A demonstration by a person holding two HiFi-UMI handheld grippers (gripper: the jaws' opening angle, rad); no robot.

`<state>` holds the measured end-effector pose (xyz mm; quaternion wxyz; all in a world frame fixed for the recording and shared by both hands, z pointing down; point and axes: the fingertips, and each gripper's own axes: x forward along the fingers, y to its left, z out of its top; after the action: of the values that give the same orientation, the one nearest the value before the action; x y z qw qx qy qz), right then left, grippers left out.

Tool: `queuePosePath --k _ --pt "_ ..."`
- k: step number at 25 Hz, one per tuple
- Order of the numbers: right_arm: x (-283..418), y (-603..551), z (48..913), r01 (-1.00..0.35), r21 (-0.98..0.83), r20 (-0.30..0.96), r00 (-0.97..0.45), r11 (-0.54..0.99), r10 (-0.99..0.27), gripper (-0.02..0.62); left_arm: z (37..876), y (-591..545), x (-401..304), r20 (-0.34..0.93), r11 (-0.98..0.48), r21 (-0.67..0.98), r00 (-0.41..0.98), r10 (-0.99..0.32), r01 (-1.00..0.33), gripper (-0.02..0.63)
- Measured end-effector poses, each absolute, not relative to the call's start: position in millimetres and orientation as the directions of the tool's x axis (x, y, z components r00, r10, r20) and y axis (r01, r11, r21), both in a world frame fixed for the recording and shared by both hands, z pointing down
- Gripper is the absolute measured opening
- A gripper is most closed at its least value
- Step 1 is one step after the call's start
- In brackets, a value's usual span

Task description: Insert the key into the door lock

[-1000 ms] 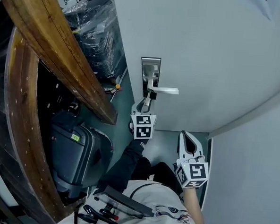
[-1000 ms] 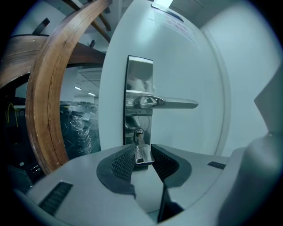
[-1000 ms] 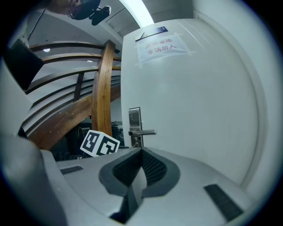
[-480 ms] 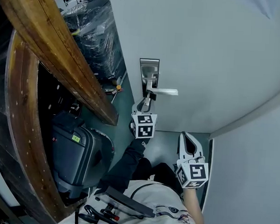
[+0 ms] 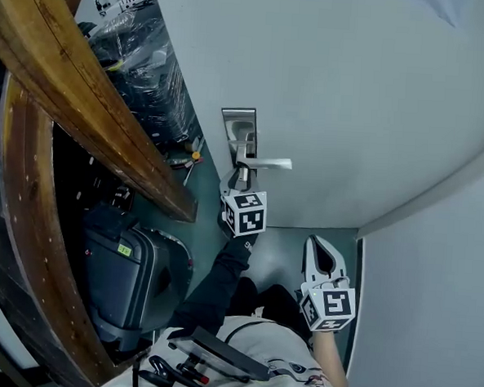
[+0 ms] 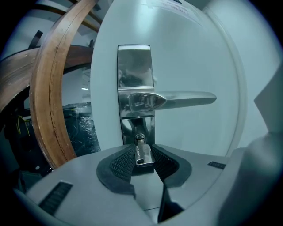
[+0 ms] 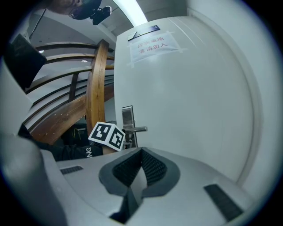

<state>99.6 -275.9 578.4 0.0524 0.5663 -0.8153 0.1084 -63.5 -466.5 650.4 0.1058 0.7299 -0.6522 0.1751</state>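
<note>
A steel lock plate (image 6: 134, 84) with a lever handle (image 6: 181, 99) sits on the white door (image 6: 194, 57). The keyhole (image 6: 139, 139) lies just below the lever. My left gripper (image 6: 143, 160) is shut on a small silver key (image 6: 143, 155), and the key's tip reaches the keyhole. How deep it sits cannot be told. In the head view the left gripper (image 5: 238, 180) points up at the lock plate (image 5: 238, 129), under the handle (image 5: 267, 163). My right gripper (image 5: 320, 249) hangs lower right, away from the door, and its pads (image 7: 150, 165) meet on nothing.
A curved wooden stair rail (image 5: 76, 97) runs along the left. A black suitcase (image 5: 126, 276) stands on the floor below it, and plastic-wrapped goods (image 5: 139, 68) lie behind. A grey wall (image 5: 423, 306) closes the right side. A paper notice (image 7: 150, 44) hangs high on the door.
The left gripper has drawn closer to the lock plate with the key. The head view has shifted slightly. The right gripper has hardly moved.
</note>
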Motion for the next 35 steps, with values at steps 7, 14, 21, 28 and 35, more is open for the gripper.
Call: queuePosePath --k 7,14,21,28,35 --pt "111.9 -266.7 581.7 -0.943 -0.137 0.211 -0.328 0.305 -0.921 0.006 654.9 -479.4 -64.1 0.378 -0.134 -0.091 0.091 -0.921 -0.987 0.117" --pt "103.8 -264.0 536.5 -0.933 -0.135 0.212 -0.355 0.333 -0.91 0.006 639.2 -389.6 -66.7 0.383 -0.177 0.028 0.174 -0.907 -0.984 0.118" --pt "94.1 -275.3 471.1 -0.92 -0.132 0.182 -0.387 0.368 -0.904 0.006 527.6 -313.1 -53.4 0.271 -0.279 -0.008 0.267 -0.925 -0.96 0.003" --pt "84.5 -294.1 411.9 -0.913 -0.105 0.083 -0.402 0.393 -0.912 0.006 446.7 -310.3 -60.8 0.184 -0.25 0.032 0.252 -0.95 -0.968 0.003" --pt "74.4 -309.3 378.3 -0.902 -0.066 -0.003 -0.428 0.428 -0.904 0.006 410.2 -331.1 -58.6 0.092 -0.254 0.002 0.253 -0.963 -0.967 0.003"
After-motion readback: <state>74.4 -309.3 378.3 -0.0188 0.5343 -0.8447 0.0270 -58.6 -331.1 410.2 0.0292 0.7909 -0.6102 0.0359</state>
